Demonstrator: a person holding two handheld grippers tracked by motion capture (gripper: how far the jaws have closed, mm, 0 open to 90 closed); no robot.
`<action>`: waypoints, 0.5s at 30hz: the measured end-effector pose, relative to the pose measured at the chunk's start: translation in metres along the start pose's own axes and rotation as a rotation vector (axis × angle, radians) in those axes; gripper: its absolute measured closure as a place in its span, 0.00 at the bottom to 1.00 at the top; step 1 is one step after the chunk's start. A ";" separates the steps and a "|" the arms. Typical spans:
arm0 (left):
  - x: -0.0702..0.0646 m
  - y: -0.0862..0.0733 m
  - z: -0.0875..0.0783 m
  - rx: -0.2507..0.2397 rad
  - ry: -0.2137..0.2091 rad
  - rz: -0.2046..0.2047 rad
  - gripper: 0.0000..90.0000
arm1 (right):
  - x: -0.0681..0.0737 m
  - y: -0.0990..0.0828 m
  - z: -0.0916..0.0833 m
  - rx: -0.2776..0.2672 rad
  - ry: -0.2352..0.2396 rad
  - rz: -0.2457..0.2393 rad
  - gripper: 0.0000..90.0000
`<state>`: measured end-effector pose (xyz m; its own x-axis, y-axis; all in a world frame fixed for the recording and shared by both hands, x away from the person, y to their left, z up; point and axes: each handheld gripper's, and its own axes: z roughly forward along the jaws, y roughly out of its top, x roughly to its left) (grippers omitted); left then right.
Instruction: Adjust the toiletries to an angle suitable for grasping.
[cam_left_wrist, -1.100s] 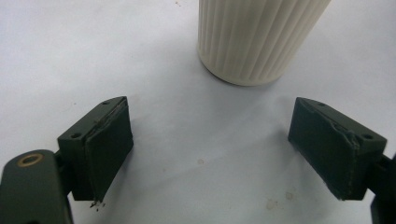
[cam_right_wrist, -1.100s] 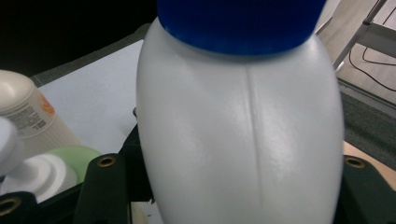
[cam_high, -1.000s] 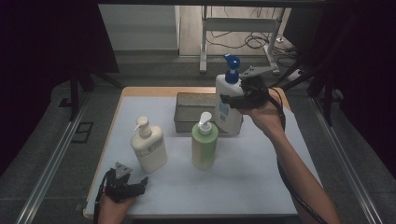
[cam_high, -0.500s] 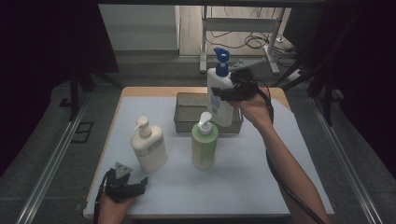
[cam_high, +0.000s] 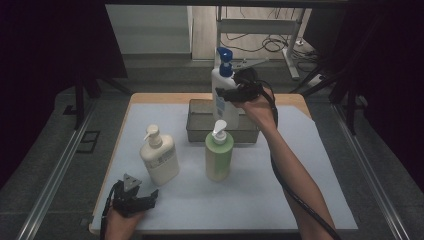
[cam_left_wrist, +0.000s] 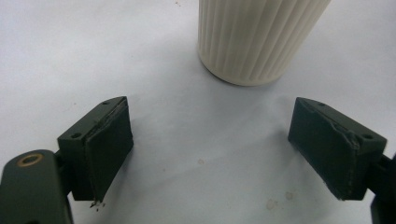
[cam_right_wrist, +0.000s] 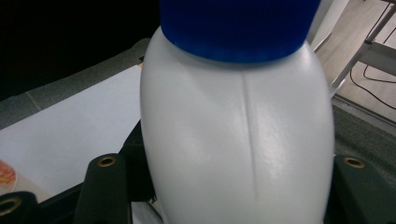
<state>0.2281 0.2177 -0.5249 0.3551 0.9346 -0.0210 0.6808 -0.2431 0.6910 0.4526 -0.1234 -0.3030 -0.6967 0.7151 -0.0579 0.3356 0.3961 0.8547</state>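
- Right gripper (cam_high: 226, 93) clamped on the white bottle with the blue pump (cam_high: 223, 95), jaws pressed to both sides of its body just below the blue collar.
- Bottle held upright, lifted over the grey metal tray (cam_high: 198, 131) at the far side of the white mat (cam_high: 310, 165).
- Left gripper (cam_high: 134, 199) low at the near left edge of the mat, jaws spread wide with nothing between them.
- Just ahead of those jaws, the ribbed base of the cream pump bottle (cam_left_wrist: 254, 37), standing untouched.
- Green pump bottle (cam_high: 218, 156) upright mid-mat, right in front of the tray.
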 end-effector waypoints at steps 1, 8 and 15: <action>0.000 0.000 0.000 0.000 0.000 0.000 0.15 | 0.000 0.000 0.000 0.000 0.000 0.000 0.45; 0.000 0.000 0.000 -0.001 -0.001 0.000 0.15 | 0.002 0.003 0.016 -0.015 -0.007 0.007 0.45; 0.000 0.000 0.000 0.000 -0.002 0.000 0.15 | 0.002 0.008 0.031 -0.021 -0.022 0.006 0.45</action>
<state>0.2281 0.2178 -0.5250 0.3557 0.9343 -0.0225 0.6807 -0.2425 0.6912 0.4734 -0.1012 -0.3126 -0.6806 0.7298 -0.0637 0.3261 0.3798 0.8657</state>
